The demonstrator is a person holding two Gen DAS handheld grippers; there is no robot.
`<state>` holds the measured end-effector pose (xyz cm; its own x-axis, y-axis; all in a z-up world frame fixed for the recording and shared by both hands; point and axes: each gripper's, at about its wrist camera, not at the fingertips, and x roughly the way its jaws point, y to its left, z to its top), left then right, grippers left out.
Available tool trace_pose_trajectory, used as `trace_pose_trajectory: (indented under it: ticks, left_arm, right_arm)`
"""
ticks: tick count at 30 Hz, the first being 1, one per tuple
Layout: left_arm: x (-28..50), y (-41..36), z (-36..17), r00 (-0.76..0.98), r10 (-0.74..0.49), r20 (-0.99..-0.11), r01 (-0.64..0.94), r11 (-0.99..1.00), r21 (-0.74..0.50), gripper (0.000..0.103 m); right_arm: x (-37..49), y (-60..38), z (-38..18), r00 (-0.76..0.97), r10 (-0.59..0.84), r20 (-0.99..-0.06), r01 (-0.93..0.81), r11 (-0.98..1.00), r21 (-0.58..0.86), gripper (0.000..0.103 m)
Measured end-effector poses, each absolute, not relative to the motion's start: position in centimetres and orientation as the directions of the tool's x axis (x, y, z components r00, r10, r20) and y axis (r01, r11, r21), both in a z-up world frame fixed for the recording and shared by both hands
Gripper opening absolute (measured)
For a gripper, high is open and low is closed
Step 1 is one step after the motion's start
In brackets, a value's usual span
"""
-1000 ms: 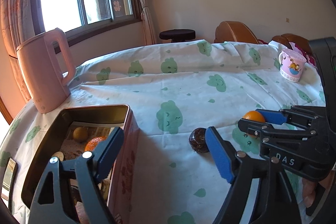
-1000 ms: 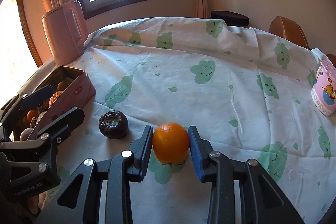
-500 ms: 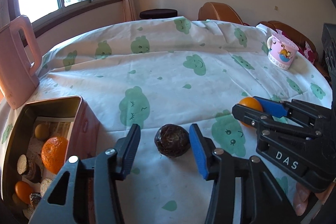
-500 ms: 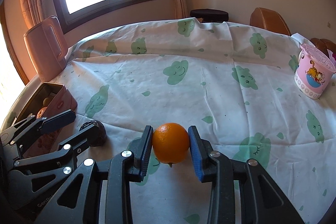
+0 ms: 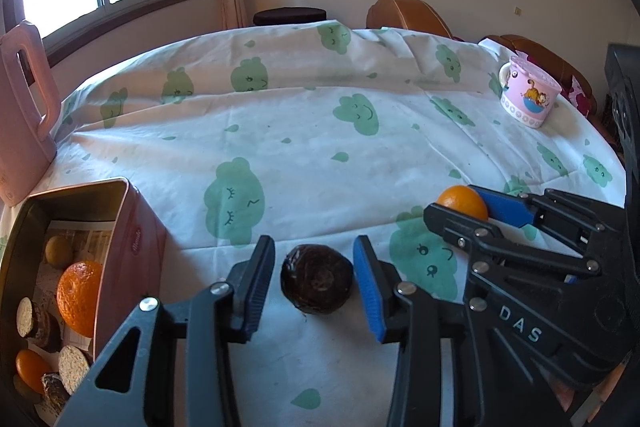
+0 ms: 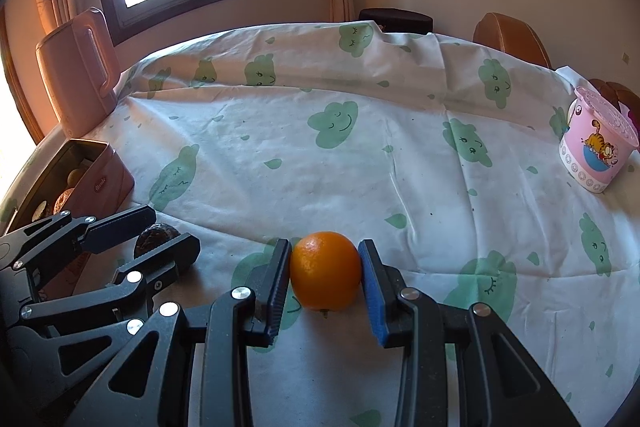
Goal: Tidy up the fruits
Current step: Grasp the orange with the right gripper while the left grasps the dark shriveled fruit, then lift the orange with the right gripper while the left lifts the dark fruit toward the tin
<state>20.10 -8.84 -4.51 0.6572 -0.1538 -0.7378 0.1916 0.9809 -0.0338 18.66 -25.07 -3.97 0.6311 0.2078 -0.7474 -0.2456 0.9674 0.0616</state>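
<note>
A dark wrinkled round fruit [image 5: 317, 279] lies on the tablecloth between the fingers of my left gripper [image 5: 316, 281]. The jaws stand open on both sides of it with small gaps. It also shows in the right wrist view [image 6: 154, 237], partly hidden by the left gripper's fingers [image 6: 120, 227]. My right gripper [image 6: 325, 277] is shut on an orange [image 6: 325, 271], which shows in the left wrist view [image 5: 462, 201] too. A pink metal tin [image 5: 136, 239] at the left holds oranges and other fruits.
A pink kettle [image 5: 22, 119] stands at the far left behind the tin. A pink cartoon mug [image 5: 526, 97] stands at the far right of the table. Brown chairs [image 5: 408, 15] and a dark stool [image 5: 290, 15] stand behind the table.
My left gripper has swung from over the tin to the right and now straddles the dark fruit, closer than before. The right gripper keeps its hold on the orange.
</note>
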Motion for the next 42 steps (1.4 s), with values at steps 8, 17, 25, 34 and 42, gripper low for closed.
trace_pose_trajectory:
  ticks: [8,17,25,34,42]
  left_arm:
    - [20.2,-8.4,-4.6,0.646,-0.192,-0.739,0.196,0.977,-0.083,0.038]
    - [19.6,-7.7,-4.0,0.681,-0.205,-0.703,0.180,0.977,-0.111,0.038]
    - [19.3,-7.6,-3.7,0.704,-0.189,-0.685,0.167,0.981,-0.098,0.038]
    - [18.8,-7.2,-3.2,0.730,-0.175,-0.661,0.148,0.984,-0.097,0.038]
    - [18.4,-7.0,-2.9,0.751,-0.162,-0.640,0.137,0.987,-0.088,0.038]
  right_arm:
    - [18.6,-24.5,-4.0,0.633,0.187,-0.752,-0.250,0.968,0.030,0.037]
    - [18.1,-24.7,-3.6,0.652,0.200,-0.731,-0.257,0.966,0.035,0.037]
    - [17.7,-24.4,-3.4,0.662,0.211,-0.719,-0.273,0.961,0.030,0.037]
    - [16.9,-24.2,-2.7,0.693,0.233,-0.683,-0.296,0.955,0.026,0.037]
    - [16.5,-24.3,-2.3,0.711,0.251,-0.657,-0.305,0.952,0.033,0.037]
